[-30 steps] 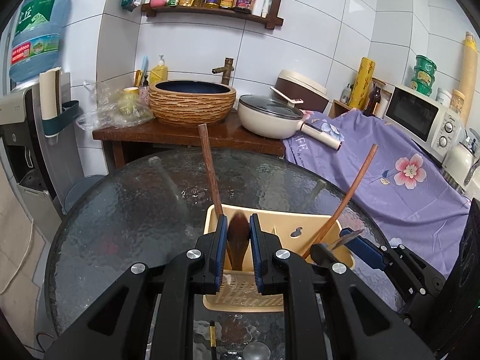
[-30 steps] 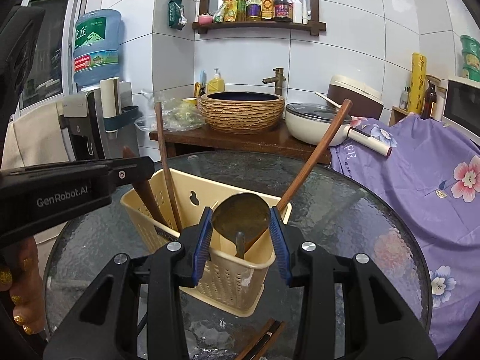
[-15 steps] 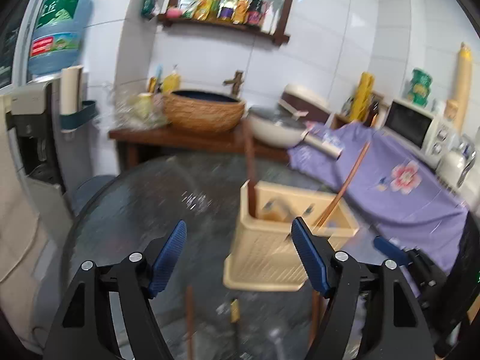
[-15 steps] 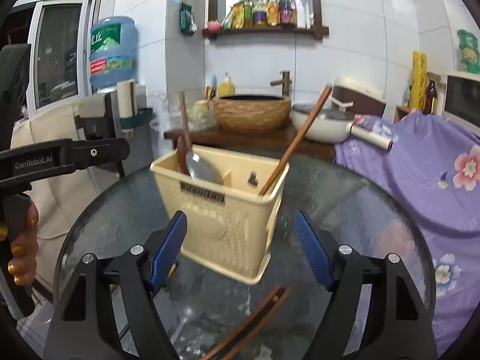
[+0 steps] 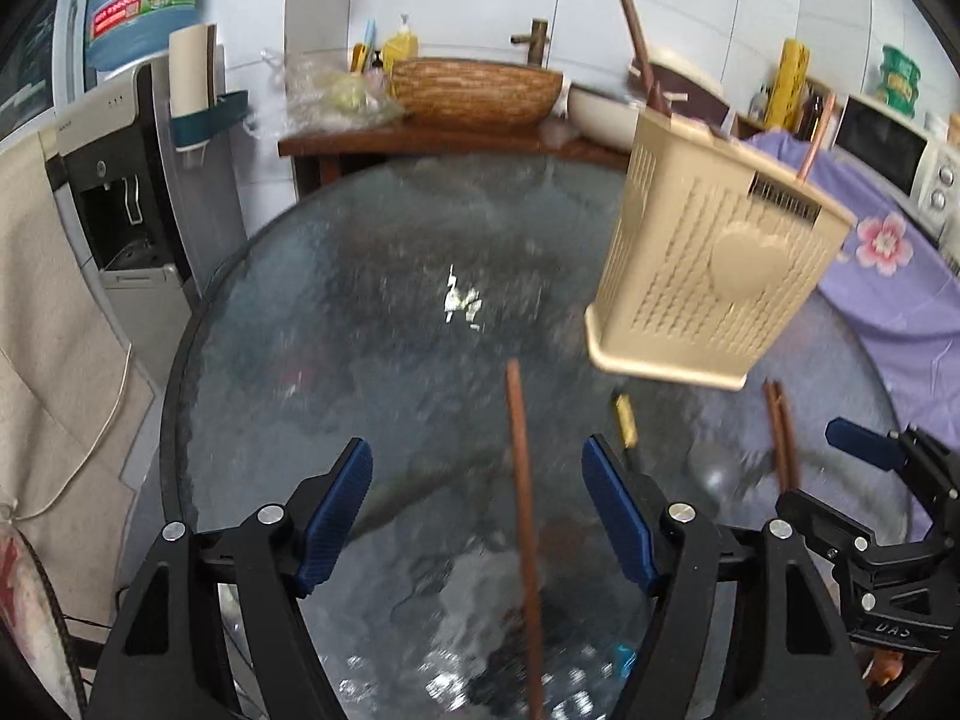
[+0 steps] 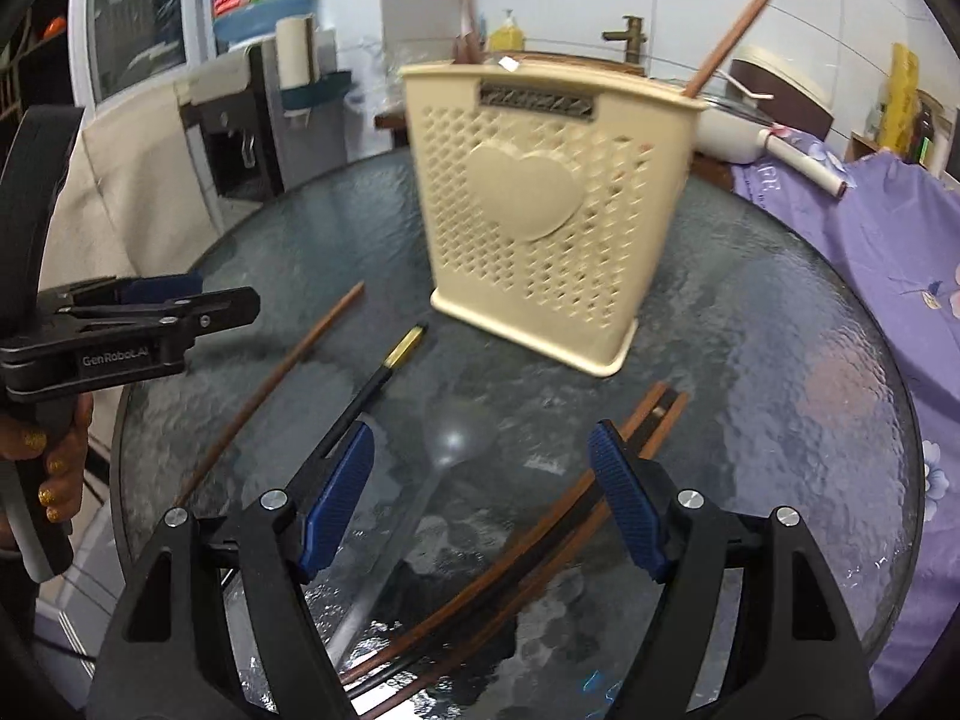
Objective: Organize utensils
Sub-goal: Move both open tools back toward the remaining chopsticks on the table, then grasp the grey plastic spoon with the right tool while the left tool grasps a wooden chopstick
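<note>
A beige perforated basket (image 5: 714, 264) (image 6: 540, 210) stands on the round glass table (image 5: 360, 330) (image 6: 750, 330) with wooden handles (image 6: 729, 30) sticking out of it. My left gripper (image 5: 477, 462) is open low over the glass, and a long wooden stick (image 5: 522, 510) (image 6: 270, 390) lies between its fingers, untouched. My right gripper (image 6: 480, 444) is open too. It hovers over a steel spoon (image 6: 456, 438), with a black gold-tipped chopstick (image 6: 372, 390) by its left finger and brown chopsticks (image 6: 570, 510) under its right one. Neither gripper holds anything.
A water dispenser (image 5: 138, 192) stands left of the table. Behind are a wooden counter with a woven basin (image 5: 474, 90) and a pan. Purple flowered cloth (image 6: 870, 228) and a microwave (image 5: 888, 150) are on the right. A hand (image 6: 48, 462) holds the left gripper (image 6: 198, 300).
Both grippers were closed around utensil heads in the basket. They have opened, let go, and dropped back toward the near table edge, where loose utensils come into view.
</note>
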Demonstrator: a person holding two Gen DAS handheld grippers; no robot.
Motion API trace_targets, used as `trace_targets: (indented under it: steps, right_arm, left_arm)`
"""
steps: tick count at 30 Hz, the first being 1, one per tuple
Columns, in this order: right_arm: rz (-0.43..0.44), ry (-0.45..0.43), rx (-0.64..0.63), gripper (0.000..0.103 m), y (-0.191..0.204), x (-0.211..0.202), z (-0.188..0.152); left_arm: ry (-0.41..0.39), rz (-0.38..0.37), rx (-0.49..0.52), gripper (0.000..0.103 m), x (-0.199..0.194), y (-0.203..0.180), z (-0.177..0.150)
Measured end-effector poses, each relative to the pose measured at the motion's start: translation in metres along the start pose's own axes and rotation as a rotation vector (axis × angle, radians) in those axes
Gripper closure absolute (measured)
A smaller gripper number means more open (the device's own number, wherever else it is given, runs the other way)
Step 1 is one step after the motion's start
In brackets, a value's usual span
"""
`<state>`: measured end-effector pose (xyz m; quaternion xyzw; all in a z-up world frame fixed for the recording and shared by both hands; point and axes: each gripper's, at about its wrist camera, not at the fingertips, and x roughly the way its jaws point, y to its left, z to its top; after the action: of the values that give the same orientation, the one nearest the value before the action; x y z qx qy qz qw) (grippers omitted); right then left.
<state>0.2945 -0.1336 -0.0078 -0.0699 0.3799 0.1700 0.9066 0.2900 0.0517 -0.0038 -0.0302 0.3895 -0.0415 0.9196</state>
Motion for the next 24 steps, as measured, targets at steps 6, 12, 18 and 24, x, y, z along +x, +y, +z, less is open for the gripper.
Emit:
trace_targets:
  steps: [6, 12, 18, 24]
  right_arm:
    - [-0.028, 0.067, -0.044, 0.03, 0.021, 0.019, -0.003]
    - [-0.044, 0.157, 0.006, 0.038, 0.025, 0.039, -0.004]
    - [-0.052, 0.19, 0.046, 0.042, 0.026, 0.051, 0.0]
    - [-0.058, 0.198, 0.08, 0.043, 0.026, 0.058, 0.006]
  left_arm:
    - [0.023, 0.023, 0.028, 0.036, 0.005, 0.007, -0.009]
    - [0.048, 0.02, 0.043, 0.04, 0.013, 0.006, -0.015]
    - [0.072, 0.012, 0.052, 0.045, 0.021, 0.003, -0.019]
    - [0.086, 0.006, 0.056, 0.049, 0.027, 0.001, -0.019]
